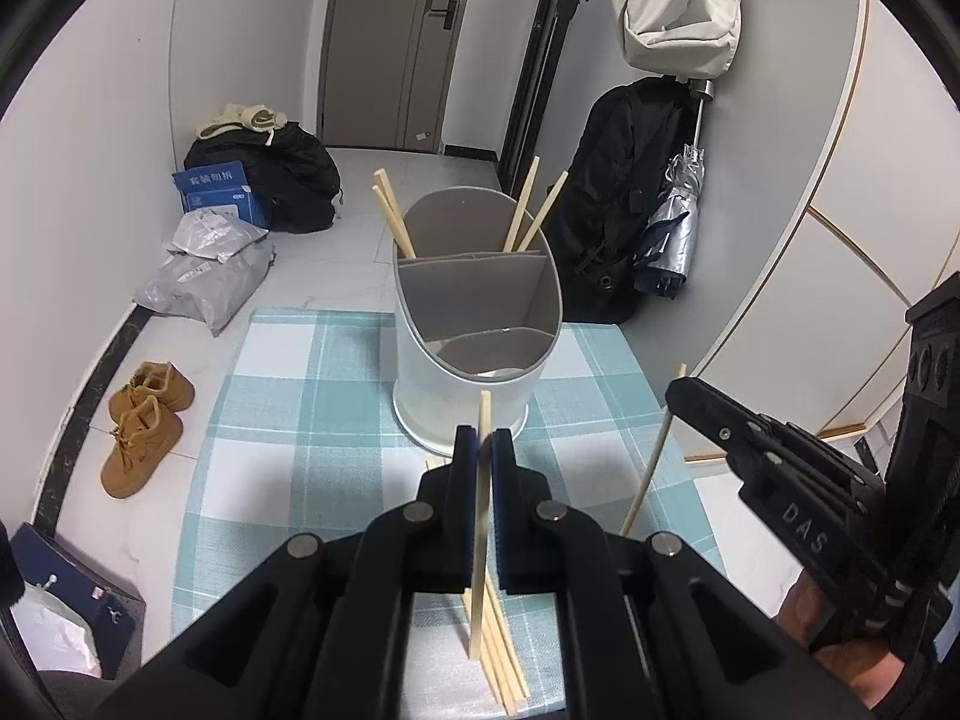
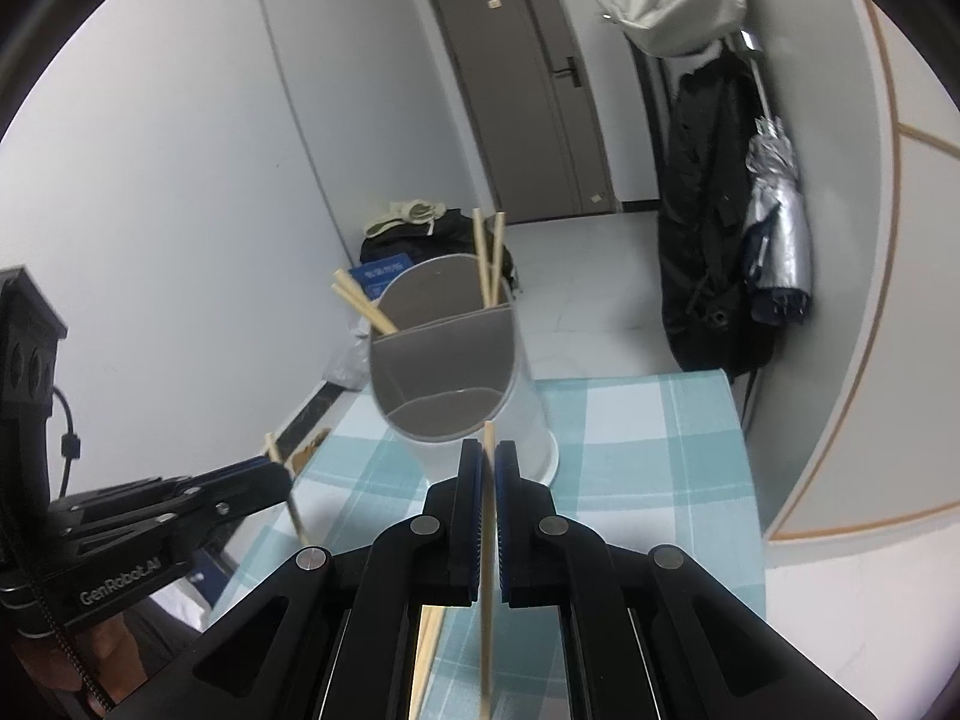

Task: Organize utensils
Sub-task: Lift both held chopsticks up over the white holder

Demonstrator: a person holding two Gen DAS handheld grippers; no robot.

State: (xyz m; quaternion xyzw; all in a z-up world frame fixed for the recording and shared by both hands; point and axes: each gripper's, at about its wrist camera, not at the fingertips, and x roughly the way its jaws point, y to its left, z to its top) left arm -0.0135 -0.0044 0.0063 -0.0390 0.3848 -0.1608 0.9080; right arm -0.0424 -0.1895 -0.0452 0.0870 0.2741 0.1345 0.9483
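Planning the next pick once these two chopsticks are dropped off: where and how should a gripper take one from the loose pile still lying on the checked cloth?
Grip one of the loose chopsticks near mid-length, coming down from above with the pads across its thin width. They lie flat and close together on the checked cloth, so the outermost stick is probably easiest to single out.

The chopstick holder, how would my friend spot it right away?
Look at the blue-and-white checked tablecloth. Near its far end stands a white oval tub, the chopstick holder. It is the only container there, grey inside with dividers, and four chopsticks poke out the back.
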